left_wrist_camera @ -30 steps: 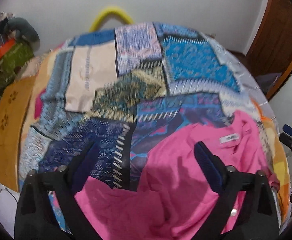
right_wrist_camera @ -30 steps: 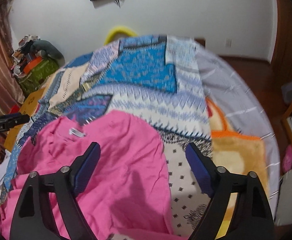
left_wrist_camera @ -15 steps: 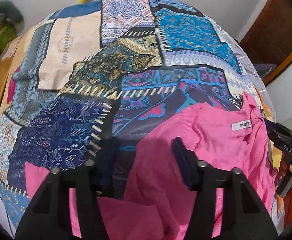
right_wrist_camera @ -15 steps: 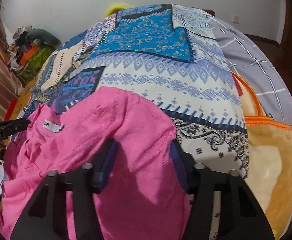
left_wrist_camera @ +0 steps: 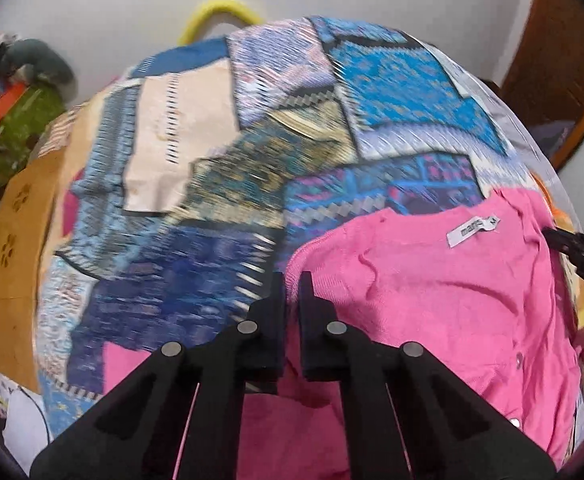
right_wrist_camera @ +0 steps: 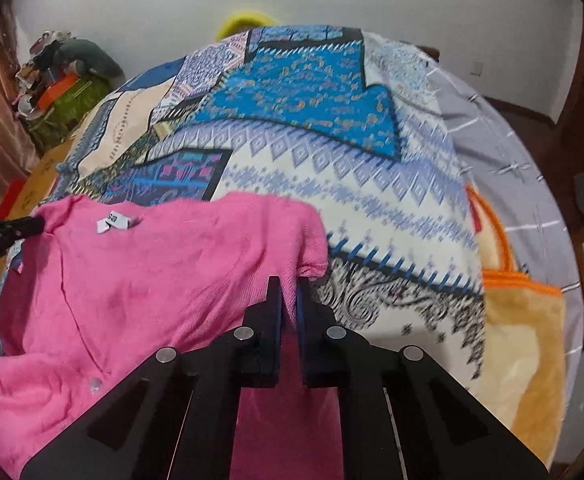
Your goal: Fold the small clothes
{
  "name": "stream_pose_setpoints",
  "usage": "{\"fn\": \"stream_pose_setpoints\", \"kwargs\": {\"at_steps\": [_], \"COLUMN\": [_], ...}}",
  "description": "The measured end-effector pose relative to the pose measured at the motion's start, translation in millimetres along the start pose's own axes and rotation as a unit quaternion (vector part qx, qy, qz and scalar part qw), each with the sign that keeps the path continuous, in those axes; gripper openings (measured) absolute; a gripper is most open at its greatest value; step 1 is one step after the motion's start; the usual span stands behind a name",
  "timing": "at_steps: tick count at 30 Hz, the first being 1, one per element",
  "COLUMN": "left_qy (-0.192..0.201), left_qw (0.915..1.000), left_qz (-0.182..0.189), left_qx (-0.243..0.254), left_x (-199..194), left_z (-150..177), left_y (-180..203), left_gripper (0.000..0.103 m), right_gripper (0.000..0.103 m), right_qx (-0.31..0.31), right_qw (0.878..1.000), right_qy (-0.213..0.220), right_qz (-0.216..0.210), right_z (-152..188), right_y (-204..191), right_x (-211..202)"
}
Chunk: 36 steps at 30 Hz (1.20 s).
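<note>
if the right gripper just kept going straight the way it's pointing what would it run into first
The right gripper, shut on the pink garment, would push that fold ahead, then probably meet the patchwork bedspread; depth is unclear.

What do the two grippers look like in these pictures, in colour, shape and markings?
Both are alike. The left gripper and the right gripper have matte black angular frames with triangular cut-outs, round silver pivot pins, and two flat fingers lined with dark blue pads. The right gripper seen from the left camera bears pale letters, seemingly "DAS". No cables or sleeves show.
</note>
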<state>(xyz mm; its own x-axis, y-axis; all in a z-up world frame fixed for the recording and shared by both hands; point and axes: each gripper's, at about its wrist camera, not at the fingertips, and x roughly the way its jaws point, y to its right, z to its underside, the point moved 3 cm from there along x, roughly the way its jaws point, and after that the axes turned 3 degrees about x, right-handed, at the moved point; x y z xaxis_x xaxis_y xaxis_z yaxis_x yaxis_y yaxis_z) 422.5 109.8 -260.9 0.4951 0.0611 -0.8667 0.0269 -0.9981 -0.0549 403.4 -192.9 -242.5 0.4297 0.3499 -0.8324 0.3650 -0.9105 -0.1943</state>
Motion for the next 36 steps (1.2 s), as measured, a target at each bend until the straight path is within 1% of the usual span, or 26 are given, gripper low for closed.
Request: {"fn": "stream_pose_setpoints", "kwargs": {"at_steps": [2, 4, 7, 11, 15, 17, 20, 21, 22, 23, 24, 25, 27, 29, 31, 32, 34, 36], "left_qy": [0.006, 0.010, 0.014, 0.006, -0.017, -0.024, -0.033, -0.033, -0.037, -0.038, -0.039, -0.037, -0.029, -0.019, -0.008, -0.002, 0.014, 0.024], "left_qw": [0.9999, 0.9996, 0.9991, 0.9986, 0.9984, 0.9985, 0.9983, 0.9981, 0.9979, 0.9978, 0.9977, 0.9977, 0.9981, 0.9983, 0.9983, 0.9983, 0.9981, 0.9978], "left_qz": [-0.006, -0.013, -0.023, -0.033, -0.025, -0.023, -0.018, -0.019, -0.016, -0.014, -0.015, -0.016, -0.019, -0.022, -0.028, -0.030, -0.036, -0.042], "left_qx": [-0.013, -0.024, -0.032, -0.040, -0.047, -0.045, -0.044, -0.047, -0.050, -0.052, -0.053, -0.054, -0.051, -0.050, -0.051, -0.050, -0.048, -0.046], "left_x": [-1.6, -0.2, 4.5, 18.5, 37.2, 43.6, 47.6, 46.8, 45.0, 41.9, 38.5, 33.1, 18.1, 0.3, -20.9, -29.2, -51.9, -68.1], "left_z": [-6.2, -13.9, -22.3, -29.3, -26.7, -22.3, -16.2, -15.1, -13.4, -12.5, -11.7, -10.5, -7.8, -4.0, 1.7, 4.3, 13.1, 20.9], "left_y": [-13.9, -25.4, -34.0, -41.7, -45.4, -44.9, -44.8, -45.9, -47.0, -47.9, -49.1, -50.2, -52.3, -55.2, -58.2, -59.8, -61.8, -61.8], "left_gripper": [0.005, 0.005, 0.005, 0.005, 0.005, 0.005, 0.005, 0.005, 0.005, 0.006, 0.009, 0.011, 0.015, 0.022, 0.038, 0.042, 0.056, 0.062], "right_gripper": [0.006, 0.005, 0.005, 0.005, 0.006, 0.008, 0.009, 0.013, 0.020, 0.025, 0.034, 0.041, 0.045, 0.048, 0.054, 0.055, 0.064, 0.070], "right_qx": [0.015, 0.015, 0.010, 0.001, -0.009, -0.022, -0.019, -0.015, -0.012, -0.010, -0.010, -0.012, -0.018, -0.021, -0.018, -0.017, -0.020, -0.024], "right_qw": [1.000, 1.000, 1.000, 0.999, 1.000, 1.000, 1.000, 1.000, 1.000, 1.000, 1.000, 1.000, 1.000, 1.000, 1.000, 0.999, 0.999, 0.998], "right_qy": [0.006, 0.013, 0.022, 0.029, 0.013, 0.009, 0.003, -0.001, -0.007, -0.010, -0.010, -0.007, 0.002, 0.007, 0.011, 0.015, 0.021, 0.019], "right_qz": [-0.007, -0.002, 0.002, 0.015, 0.014, 0.016, 0.009, 0.006, 0.004, 0.005, 0.005, 0.004, -0.002, -0.011, -0.020, -0.027, -0.037, -0.048], "right_z": [-9.1, -13.8, -25.4, -37.3, -32.8, -28.2, -25.1, -24.3, -23.7, -22.7, -20.9, -19.1, -14.8, -8.2, -2.8, 2.3, 11.5, 23.3], "right_y": [3.4, -2.0, -10.0, -21.2, -29.0, -32.9, -33.3, -33.8, -33.4, -34.1, -36.2, -38.0, -42.8, -48.0, -52.3, -55.9, -63.2, -70.5], "right_x": [-0.1, 0.1, 5.5, 15.8, 25.0, 27.8, 23.6, 21.6, 18.5, 14.3, 10.5, 4.2, -11.6, -31.3, -46.3, -58.8, -76.6, -90.4]}}
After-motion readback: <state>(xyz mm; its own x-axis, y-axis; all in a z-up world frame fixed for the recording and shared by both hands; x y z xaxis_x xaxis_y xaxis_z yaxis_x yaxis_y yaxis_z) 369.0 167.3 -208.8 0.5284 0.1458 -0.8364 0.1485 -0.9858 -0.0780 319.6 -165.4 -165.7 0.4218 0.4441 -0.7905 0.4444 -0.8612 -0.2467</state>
